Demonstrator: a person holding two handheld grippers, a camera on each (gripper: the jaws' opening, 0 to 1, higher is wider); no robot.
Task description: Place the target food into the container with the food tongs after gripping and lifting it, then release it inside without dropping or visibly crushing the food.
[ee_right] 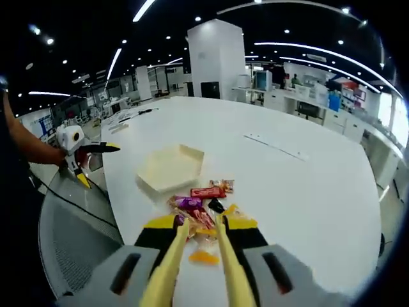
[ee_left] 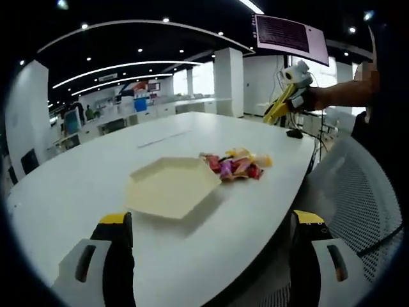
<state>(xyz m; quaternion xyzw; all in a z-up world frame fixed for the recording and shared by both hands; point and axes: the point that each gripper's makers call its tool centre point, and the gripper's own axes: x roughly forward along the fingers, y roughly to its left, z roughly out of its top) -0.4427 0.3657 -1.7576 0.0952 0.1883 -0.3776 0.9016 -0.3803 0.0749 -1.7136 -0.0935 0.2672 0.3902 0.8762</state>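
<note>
Large white oval surface (ee_left: 83,185) stood in open-plan office; ceiling light strips, white column (ee_right: 217,57), desks behind. Cream hexagonal container (ee_left: 171,187) lay near surface edge, wrapped sweets (ee_left: 236,165) heaped just beside it. Left tool (ee_left: 211,256) spread wide, held nothing. Right tool (ee_right: 199,231) gripped yellow food tongs (ee_right: 198,256), tips parted narrowly over sweets.

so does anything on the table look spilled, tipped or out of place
Nothing stands out. The hexagonal container sits flat and empty on the white table, and the wrapped snacks lie in a loose pile beside it. The yellow tongs held by the right gripper reach toward the pile.
</note>
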